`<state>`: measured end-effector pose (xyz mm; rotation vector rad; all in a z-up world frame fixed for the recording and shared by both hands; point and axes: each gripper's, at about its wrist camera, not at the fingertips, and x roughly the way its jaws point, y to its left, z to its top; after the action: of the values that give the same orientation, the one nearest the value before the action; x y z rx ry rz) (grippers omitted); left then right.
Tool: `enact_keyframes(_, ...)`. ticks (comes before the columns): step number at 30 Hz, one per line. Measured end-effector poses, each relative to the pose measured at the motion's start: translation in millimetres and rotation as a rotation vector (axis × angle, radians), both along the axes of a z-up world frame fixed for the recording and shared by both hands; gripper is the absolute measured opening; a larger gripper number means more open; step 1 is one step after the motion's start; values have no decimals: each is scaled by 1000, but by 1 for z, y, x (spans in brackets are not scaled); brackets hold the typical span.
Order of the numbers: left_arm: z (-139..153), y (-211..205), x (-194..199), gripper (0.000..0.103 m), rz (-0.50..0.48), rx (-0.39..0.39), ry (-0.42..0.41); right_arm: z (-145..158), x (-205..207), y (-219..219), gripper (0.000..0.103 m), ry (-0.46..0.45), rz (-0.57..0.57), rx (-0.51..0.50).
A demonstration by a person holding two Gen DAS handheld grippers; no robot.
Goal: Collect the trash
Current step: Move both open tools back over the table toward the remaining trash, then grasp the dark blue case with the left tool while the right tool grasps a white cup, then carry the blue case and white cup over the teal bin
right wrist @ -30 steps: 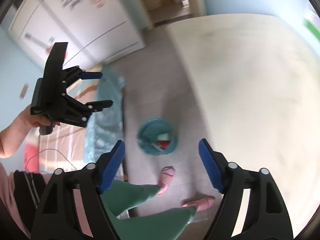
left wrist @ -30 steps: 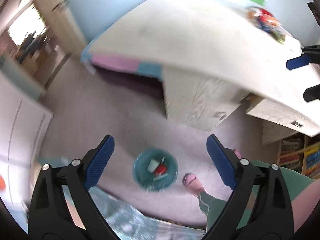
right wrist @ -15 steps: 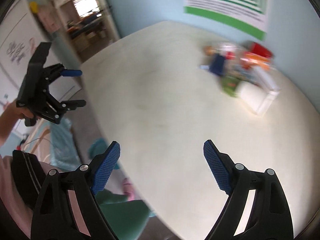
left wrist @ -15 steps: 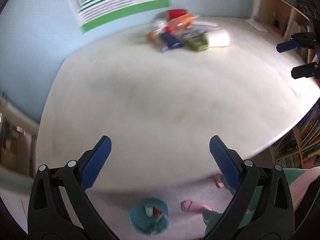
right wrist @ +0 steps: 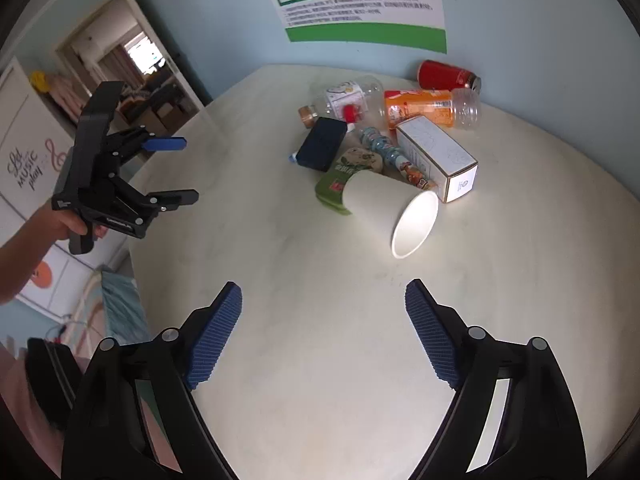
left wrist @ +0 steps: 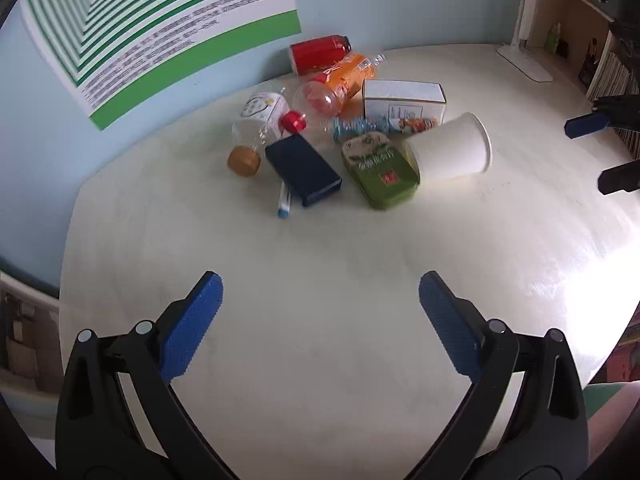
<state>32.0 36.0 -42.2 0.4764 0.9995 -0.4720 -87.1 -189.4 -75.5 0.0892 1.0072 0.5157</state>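
The left gripper point(left wrist: 320, 304) hangs over bare table point(left wrist: 360, 360) with its jaws spread wide and nothing between them. The right gripper point(right wrist: 324, 312) is likewise spread and empty. In the right wrist view the left gripper sits at about 9 o'clock, held in a hand point(right wrist: 70, 222).

The trash lies in one heap toward 12 o'clock of both grippers, well apart from the fingertips. Nearest the right gripper is a white paper cup point(right wrist: 390, 210) on its side, mouth facing the camera, with nothing visible inside. It touches a green tin point(left wrist: 380, 170) with a red mark; the lettering is too small to read. Left of the tin lies a dark blue box point(left wrist: 304, 170) with a pen point(left wrist: 283, 202) poking out from under it. Behind them are a white carton point(left wrist: 404, 102), a crinkled blue wrapper point(left wrist: 360, 126), a clear bottle point(left wrist: 260, 114) with a brown cap, an orange-labelled bottle point(left wrist: 340, 84) and a red can point(left wrist: 318, 52) by the wall.

A green-striped poster point(right wrist: 360, 4) carries blurred text; a wall sign point(right wrist: 26, 168) at 9 o'clock reads "music play".
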Motion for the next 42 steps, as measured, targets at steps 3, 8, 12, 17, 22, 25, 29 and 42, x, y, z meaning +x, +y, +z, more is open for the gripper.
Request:
enact_keyframes(3, -12, -11, 31, 96, -22, 7, 35, -10, 26, -7, 78, 26, -12, 34)
enact_keyframes(8, -38, -29, 86, 96, -34, 13, 95, -35, 67, -18, 72, 82, -18, 66)
enact_keyframes(12, -59, -33, 130, 95, 57, -32, 147, -54, 88, -16, 68, 120, -5, 86)
enact_keyframes(17, -83, -38, 161, 90, 120, -24, 188, -77, 105, -14, 59, 172, 16, 109)
enact_keyframes(22, -98, -47, 171, 80, 129, -28, 211, -89, 120, -15, 36, 203, 43, 153)
enact_keyframes(25, -104, -55, 168, 56, 96, -4, 222, -85, 122, -14, 10, 192, 70, 182)
enact_keyframes(29, -99, -55, 161, 54, 88, -8, 198, -75, 116, -16, 5, 183, 87, 204)
enact_keyframes(42, -23, -5, 83, 53, 114, -50, 148, -21, 77, -2, 4, 110, 167, 196)
